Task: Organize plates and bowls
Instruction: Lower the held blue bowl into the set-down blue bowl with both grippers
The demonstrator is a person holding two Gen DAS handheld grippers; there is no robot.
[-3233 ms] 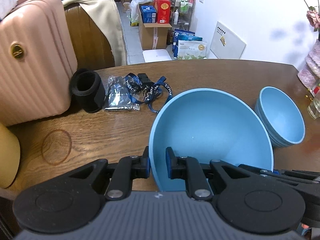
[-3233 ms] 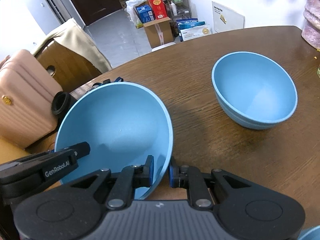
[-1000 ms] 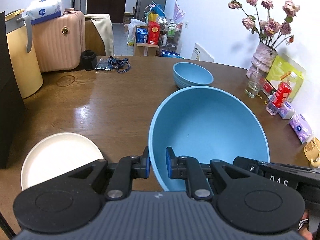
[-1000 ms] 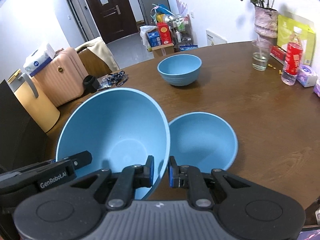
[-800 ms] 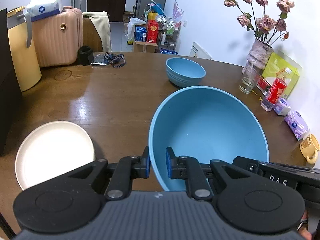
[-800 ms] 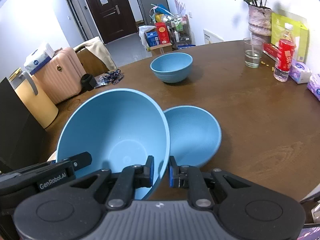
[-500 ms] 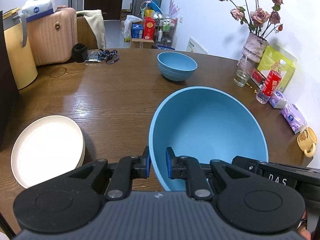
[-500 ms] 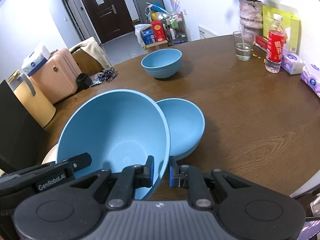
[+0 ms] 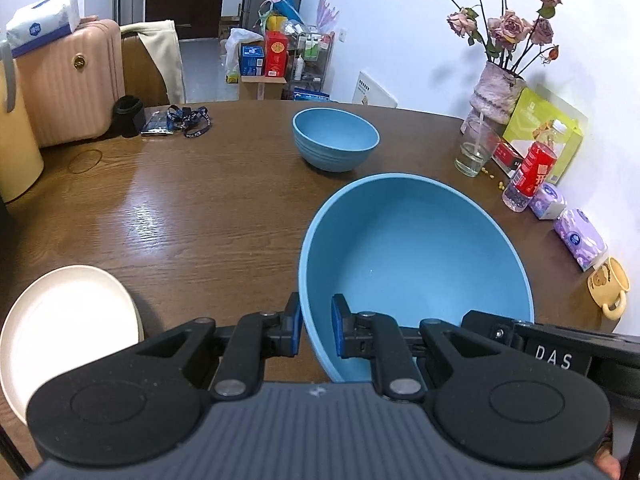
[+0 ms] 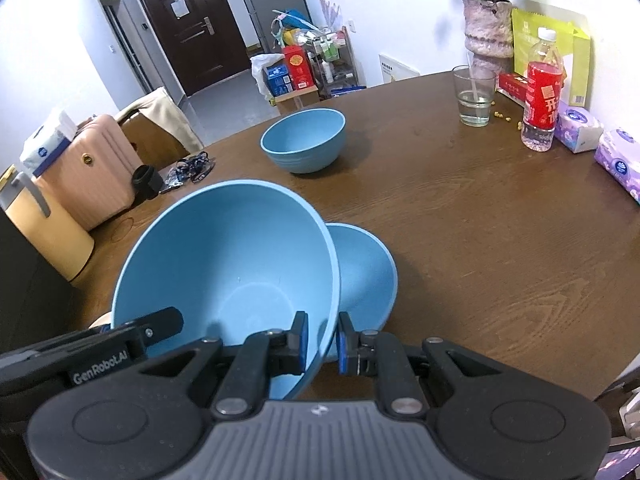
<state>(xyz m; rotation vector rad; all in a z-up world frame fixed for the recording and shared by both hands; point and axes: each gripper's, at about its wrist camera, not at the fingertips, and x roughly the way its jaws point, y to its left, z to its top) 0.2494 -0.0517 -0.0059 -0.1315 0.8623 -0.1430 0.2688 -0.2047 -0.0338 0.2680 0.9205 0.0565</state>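
Bowl (image 10: pixel 224 264) in question, big and blue, hung tilted above the tabletop (image 10: pixel 480 220), its rim pinched on opposite sides by our left hand-held gripper (image 9: pixel 316 330) and right hand-held gripper (image 10: pixel 322 340). We judged it best to level it over the smaller bowl (image 10: pixel 366 276) beneath before lowering and letting go.

Black gripper (image 9: pixel 316 330), blue-padded jaws

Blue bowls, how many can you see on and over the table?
3. A big round blue bowl is held by both grippers. A smaller blue bowl sits just beneath it on the table. Another blue bowl stands farther back. Others may be hidden underneath.
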